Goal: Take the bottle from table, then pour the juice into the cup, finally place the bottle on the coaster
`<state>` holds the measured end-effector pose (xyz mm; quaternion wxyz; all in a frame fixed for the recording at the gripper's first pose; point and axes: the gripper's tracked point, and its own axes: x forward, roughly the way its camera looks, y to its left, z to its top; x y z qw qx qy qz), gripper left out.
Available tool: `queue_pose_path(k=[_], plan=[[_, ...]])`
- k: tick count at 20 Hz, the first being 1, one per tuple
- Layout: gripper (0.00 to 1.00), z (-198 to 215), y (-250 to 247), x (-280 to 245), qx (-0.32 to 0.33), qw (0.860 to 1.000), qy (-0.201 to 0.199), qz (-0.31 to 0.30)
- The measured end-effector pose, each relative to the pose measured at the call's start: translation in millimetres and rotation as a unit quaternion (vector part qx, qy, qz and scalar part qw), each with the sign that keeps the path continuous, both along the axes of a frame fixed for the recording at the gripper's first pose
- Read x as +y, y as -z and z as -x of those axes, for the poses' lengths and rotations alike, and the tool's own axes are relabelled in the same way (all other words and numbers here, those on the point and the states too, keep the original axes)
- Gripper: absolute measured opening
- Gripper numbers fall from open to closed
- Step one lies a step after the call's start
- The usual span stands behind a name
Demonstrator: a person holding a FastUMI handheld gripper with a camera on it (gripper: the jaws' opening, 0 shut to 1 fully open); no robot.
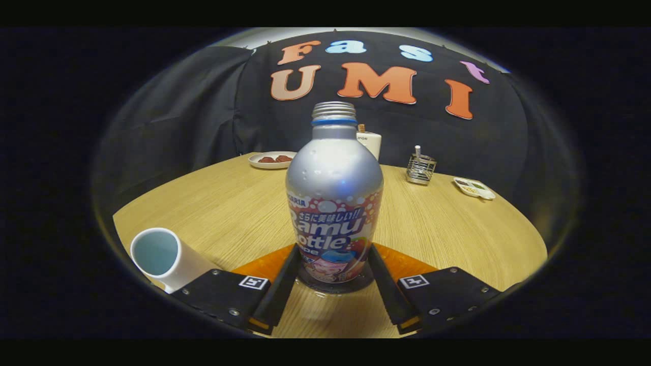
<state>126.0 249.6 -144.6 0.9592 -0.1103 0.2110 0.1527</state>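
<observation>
While the bottle (334,203) stands capless on the orange coaster (407,264), the hand-held gripper (333,269) hugs its base at centre frame, cup (160,256) lower left, open bench (457,234) right.

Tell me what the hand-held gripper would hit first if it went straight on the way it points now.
The bottle. It stands upright between the fingers of the hand-held gripper, apparently on the orange coaster, so a push forward would meet its body at once. Whether the fingers already press on it is unclear.
</observation>
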Motion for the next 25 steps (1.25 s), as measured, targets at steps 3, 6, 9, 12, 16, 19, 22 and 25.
queue_pose_path(k=[3, 6, 9, 12, 16, 19, 22, 25], plan=[[0.87, 1.3, -1.3, -3.8, -0.004, 1.0, 0.002, -0.001], [0.98, 13.0, -2.8, -6.1, 0.004, 1.0, -0.004, -0.016], [0.98, 27.2, -20.9, -18.7, -0.016, 0.999, -0.007, -0.031], [0.97, 45.3, -36.4, -32.1, -0.027, 0.998, -0.009, -0.056], [0.97, 69.7, -49.3, -60.4, -0.042, 0.997, -0.008, -0.071], [0.97, 83.8, -55.8, -81.1, -0.065, 0.996, -0.01, -0.062], [0.97, 93.3, -63.3, -100.3, -0.091, 0.994, -0.004, -0.061], [0.97, 97.6, -66.7, -113.1, -0.109, 0.993, 0.002, -0.052]])
